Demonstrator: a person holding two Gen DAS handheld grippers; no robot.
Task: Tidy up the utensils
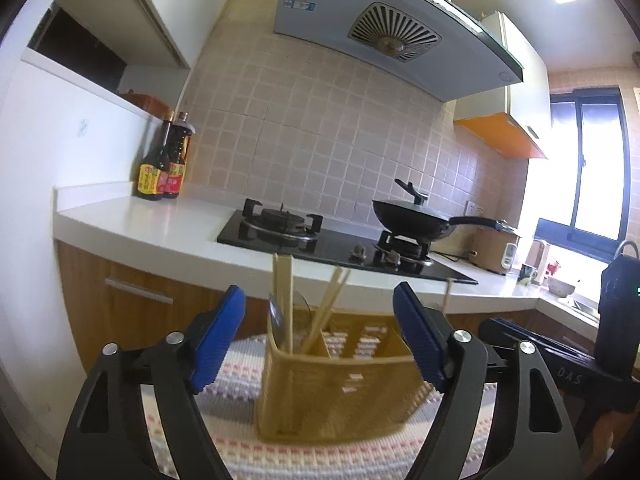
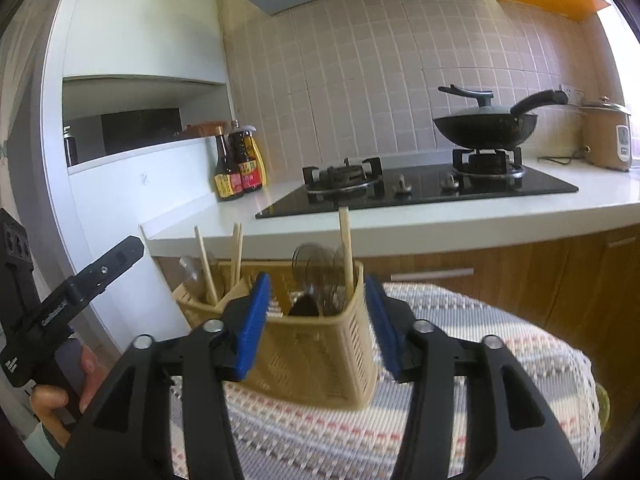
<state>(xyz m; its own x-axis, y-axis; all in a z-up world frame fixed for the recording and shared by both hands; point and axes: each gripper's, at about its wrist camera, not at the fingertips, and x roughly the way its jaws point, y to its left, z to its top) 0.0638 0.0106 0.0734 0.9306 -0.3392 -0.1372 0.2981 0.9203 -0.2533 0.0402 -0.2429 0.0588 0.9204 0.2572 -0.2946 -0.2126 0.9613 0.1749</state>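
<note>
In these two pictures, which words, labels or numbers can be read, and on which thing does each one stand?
"DAS": on the black body of the right hand-held gripper, seen from the left wrist view.
Sauce bottles: red and yellow labels, print too blurred to read.
Range hood: blue sticker, too small to read.
Rice cooker: white panel, unreadable.

Tan plastic lattice utensil basket (image 2: 320,352), pale wooden chopsticks (image 1: 282,292), woven mat (image 2: 500,344) striped grey, white and pink, blue-padded black left gripper (image 1: 320,340), blue-padded black right gripper (image 2: 316,320), white stone worktop (image 2: 400,222), black wok (image 2: 484,128), beige square wall tiles (image 1: 320,140), possibly pinkish.
</note>
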